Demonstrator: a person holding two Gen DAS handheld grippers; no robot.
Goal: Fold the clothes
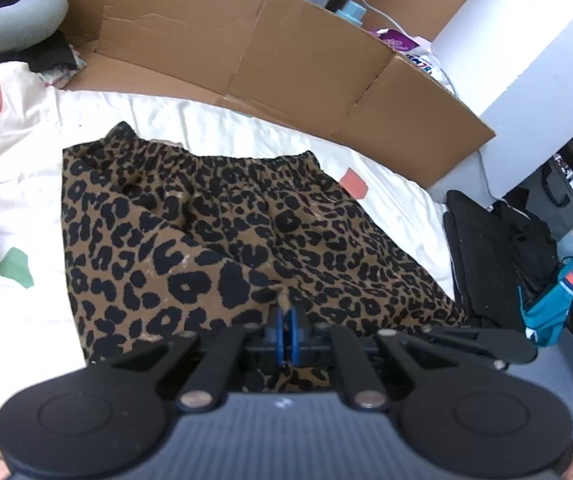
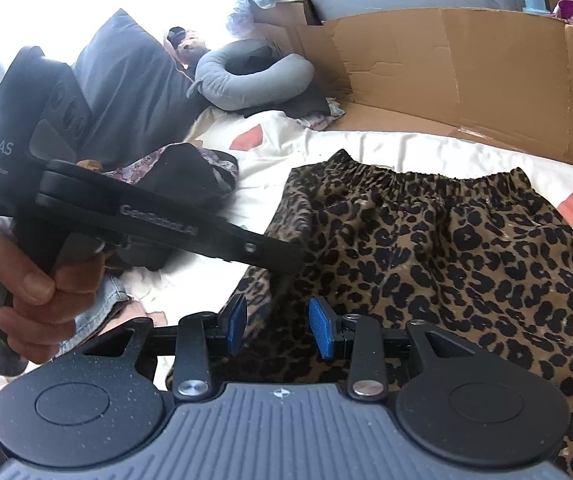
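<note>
Left tongs (image 1: 287, 330) pinch the leopard skirt (image 1: 222, 232) — right tongs (image 2: 282, 326) gape.

One brown leopard-print garment with a gathered elastic waistband (image 1: 214, 236), spread mid-sheet. One white bedsheet with coloured patches (image 1: 18, 184): two coral patches and one green patch counted from the left wrist view. One flattened brown cardboard box (image 1: 286, 60) along the sheet's far edge. One grey U-shaped neck pillow (image 2: 254, 76) and one dark grey pillow (image 2: 126, 92) toward the far-left corner. Two black handheld grippers with blue finger pads: left gripper (image 1: 287, 330), right gripper (image 2: 280, 326). One hand (image 2: 42, 296) in view.
</note>
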